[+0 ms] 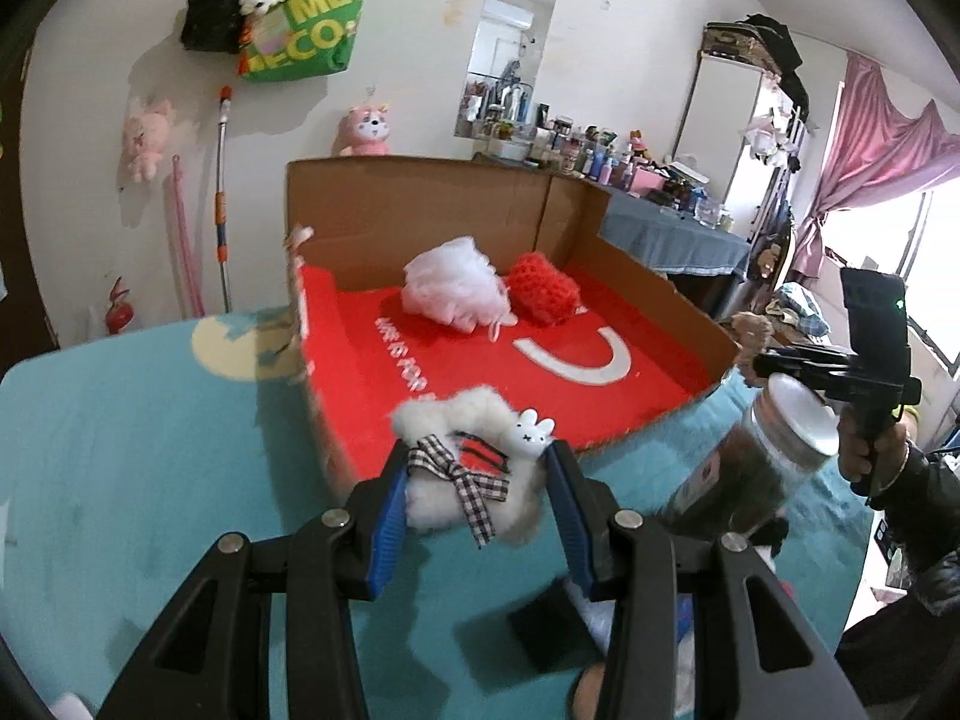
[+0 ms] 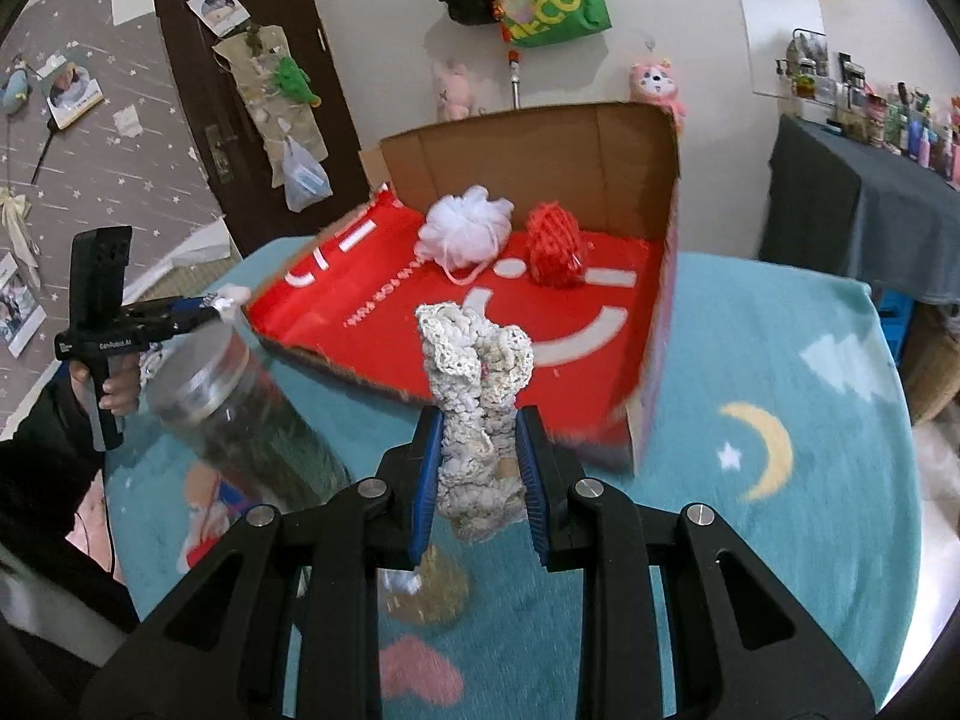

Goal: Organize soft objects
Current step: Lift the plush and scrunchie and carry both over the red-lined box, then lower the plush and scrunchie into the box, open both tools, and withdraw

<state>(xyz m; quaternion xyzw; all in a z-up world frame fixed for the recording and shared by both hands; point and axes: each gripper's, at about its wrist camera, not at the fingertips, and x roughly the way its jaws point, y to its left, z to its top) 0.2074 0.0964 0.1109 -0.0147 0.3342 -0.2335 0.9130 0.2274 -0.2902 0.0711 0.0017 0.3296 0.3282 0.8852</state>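
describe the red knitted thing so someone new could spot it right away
Find the open cardboard box with the red floor. Two soft things sit near its back wall: a white mesh puff and, just right of it, the red knitted thing, the only red, yarn-textured one.

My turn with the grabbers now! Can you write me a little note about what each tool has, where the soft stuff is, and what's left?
Left tool: shut on the fluffy white clip with a plaid bow and bunny, in the air at the near edge of the cardboard box.
Right tool: shut on the cream crochet piece, also in front of the box.
Done: white bath pouf and red crochet ball lie inside the box.
Left: drop both held items into the box. Mind the tall jar beside it.
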